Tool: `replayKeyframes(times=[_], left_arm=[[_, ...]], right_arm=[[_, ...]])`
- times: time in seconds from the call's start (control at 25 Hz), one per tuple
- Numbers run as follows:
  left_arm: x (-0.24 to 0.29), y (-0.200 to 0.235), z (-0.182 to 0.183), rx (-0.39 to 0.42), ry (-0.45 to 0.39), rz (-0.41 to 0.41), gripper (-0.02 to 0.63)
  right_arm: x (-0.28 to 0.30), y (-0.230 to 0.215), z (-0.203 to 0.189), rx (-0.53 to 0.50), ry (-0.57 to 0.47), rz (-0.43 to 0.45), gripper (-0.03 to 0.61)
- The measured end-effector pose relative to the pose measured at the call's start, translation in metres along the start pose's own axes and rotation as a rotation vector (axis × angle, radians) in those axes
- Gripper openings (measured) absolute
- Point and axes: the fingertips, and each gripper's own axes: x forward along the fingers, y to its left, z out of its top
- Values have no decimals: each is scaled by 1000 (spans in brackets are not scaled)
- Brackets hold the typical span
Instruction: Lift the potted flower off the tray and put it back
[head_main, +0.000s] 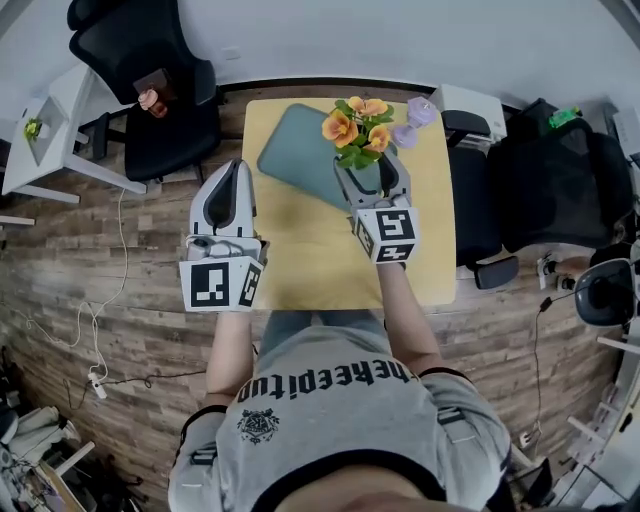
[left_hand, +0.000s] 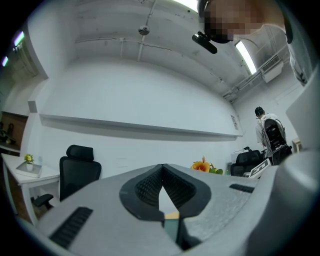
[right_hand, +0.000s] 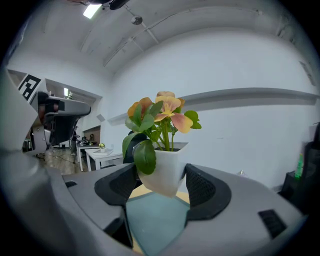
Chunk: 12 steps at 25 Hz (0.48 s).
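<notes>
An orange-flowered plant (head_main: 358, 125) in a white pot (right_hand: 167, 170) sits between the jaws of my right gripper (head_main: 372, 170), whose pads press on both sides of the pot. In the right gripper view the pot tilts a little and hangs just above the teal tray (right_hand: 155, 220). The tray (head_main: 295, 150) lies at the back of the yellow table (head_main: 310, 250), with the plant over its right end. My left gripper (head_main: 233, 178) is shut and empty at the table's left edge. In its own view the left gripper (left_hand: 161, 172) has its tips together.
A small purple object (head_main: 415, 118) stands at the table's back right corner, just right of the flowers. A black office chair (head_main: 160, 90) and a white desk (head_main: 50, 130) stand to the left. More dark chairs (head_main: 530, 190) stand to the right.
</notes>
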Motion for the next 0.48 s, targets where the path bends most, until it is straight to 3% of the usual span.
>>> replayKeyframes(times=[0.48], left_arm=[[-1,7,-21,14,63,76,3]], right_arm=[[36,6,-52,24,66,113,311]])
